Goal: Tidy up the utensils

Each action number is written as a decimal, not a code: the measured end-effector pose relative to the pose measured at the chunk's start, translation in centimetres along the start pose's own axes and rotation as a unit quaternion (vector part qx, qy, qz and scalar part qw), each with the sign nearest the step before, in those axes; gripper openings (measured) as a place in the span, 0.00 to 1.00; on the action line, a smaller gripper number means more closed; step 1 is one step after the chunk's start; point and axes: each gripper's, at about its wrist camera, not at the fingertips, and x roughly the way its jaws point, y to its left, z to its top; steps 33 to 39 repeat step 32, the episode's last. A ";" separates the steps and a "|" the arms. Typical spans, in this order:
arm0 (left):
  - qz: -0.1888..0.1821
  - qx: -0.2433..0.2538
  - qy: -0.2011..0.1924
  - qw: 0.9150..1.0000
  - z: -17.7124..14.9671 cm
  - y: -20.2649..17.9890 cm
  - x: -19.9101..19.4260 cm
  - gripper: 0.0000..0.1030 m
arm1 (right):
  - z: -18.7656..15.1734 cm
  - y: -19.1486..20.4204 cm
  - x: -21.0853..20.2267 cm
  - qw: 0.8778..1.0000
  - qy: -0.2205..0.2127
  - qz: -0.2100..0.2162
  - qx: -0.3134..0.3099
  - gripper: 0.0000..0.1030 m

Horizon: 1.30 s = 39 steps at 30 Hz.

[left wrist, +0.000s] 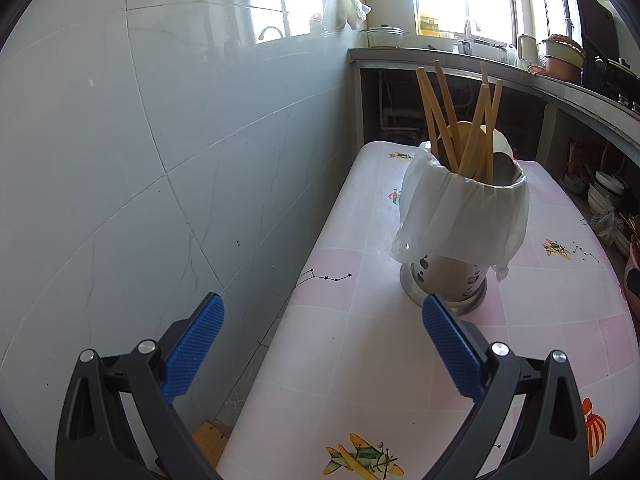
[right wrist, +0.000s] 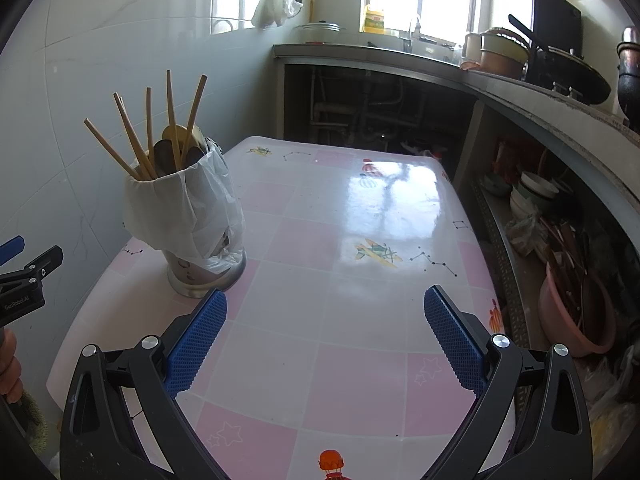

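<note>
Up close, the left hand-held gripper (left wrist: 323, 311) hovers low over the near edge of the tabletop (left wrist: 352, 360), its blue-padded fingers (left wrist: 196, 348) spread wide apart with nothing between them. Its left finger hangs out past the tabletop's edge, over the gap beside the tiled wall (left wrist: 140, 160), while its right fingertip sits just in front of the base of the utensil holder (left wrist: 448, 280). The right hand-held gripper (right wrist: 325, 307) is likewise held wide apart and empty above the pink-and-white checked tabletop (right wrist: 360, 300), with only bare surface between its fingers (right wrist: 454, 344). Ahead and to the left of this gripper, just beyond its left fingertip, stands the same utensil holder (right wrist: 204, 268), a metal cup draped in a white plastic bag (right wrist: 176, 208). Wooden chopsticks (right wrist: 136, 144) fan out of its top at different angles, and spoon bowls (right wrist: 176, 132) show among them. From the left wrist view the chopsticks (left wrist: 476, 128) rise ahead and to the right of the gripper. Farther off, beyond the tabletop's far end, a counter (right wrist: 380, 54) runs under bright windows, and bowls (right wrist: 532, 192) are stacked on a lower shelf to the right.
</note>
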 end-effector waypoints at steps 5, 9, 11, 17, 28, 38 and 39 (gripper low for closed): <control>0.000 0.000 -0.001 1.000 0.0 0.0 0.0 0.95 | 0.0 0.1 0.0 1.000 0.000 0.000 0.000 0.92; 0.000 0.000 0.000 1.000 0.0 -0.1 0.0 0.95 | 0.0 0.1 0.0 1.000 0.000 0.000 0.000 0.92; 0.000 0.000 0.000 1.000 0.0 -0.1 0.0 0.95 | 0.0 0.1 0.0 1.000 0.000 0.000 0.001 0.92; 0.000 0.001 0.000 1.000 0.0 -0.1 0.0 0.95 | 0.0 0.1 0.0 1.000 0.000 0.000 0.001 0.92; -0.002 0.001 0.000 1.000 0.1 -0.1 -0.1 0.95 | 0.1 0.3 0.0 1.000 -0.001 0.001 0.001 0.92; -0.003 0.002 0.001 1.000 0.1 -0.1 0.0 0.95 | 0.4 0.6 0.0 1.000 -0.001 0.002 0.002 0.92; -0.003 0.002 0.001 1.000 0.1 -0.1 0.0 0.95 | 0.4 0.6 0.0 1.000 -0.001 0.002 0.002 0.92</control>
